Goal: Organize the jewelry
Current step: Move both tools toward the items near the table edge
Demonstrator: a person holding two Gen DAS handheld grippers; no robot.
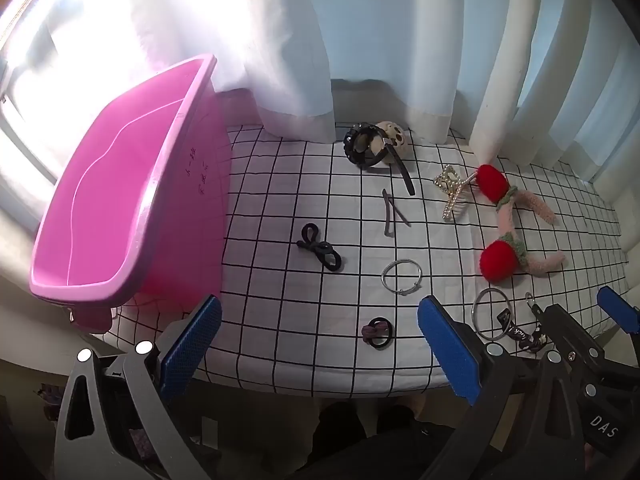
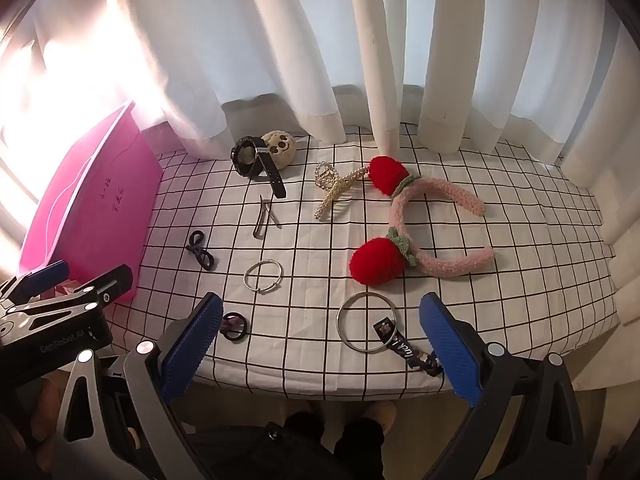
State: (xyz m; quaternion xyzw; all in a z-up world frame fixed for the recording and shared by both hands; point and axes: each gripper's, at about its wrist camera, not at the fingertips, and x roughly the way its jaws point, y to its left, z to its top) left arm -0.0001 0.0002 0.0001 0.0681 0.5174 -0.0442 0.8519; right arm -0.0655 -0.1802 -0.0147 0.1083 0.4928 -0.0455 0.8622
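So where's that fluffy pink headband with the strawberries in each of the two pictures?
Left wrist view: the strawberry headband lies far right on the checked cloth.
Right wrist view: the headband lies right of centre, beyond the open right claw.
Shared landmark: the pearl hair clip, just left of it.

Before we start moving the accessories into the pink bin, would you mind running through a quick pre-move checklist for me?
1. Left gripper open, nothing held: ok.
2. Right gripper open, nothing held: ok.
3. Pink bin open-topped on the left side of the checked cloth, no item seen inside: ok.
4. Large metal ring lies between the right fingers' line of sight, its keychain tag overlapping its near edge: ok.
5. Small hair tie sits ahead of the left gripper, apart from other items: ok.
6. Whether the ring and tag are joined: cannot tell.
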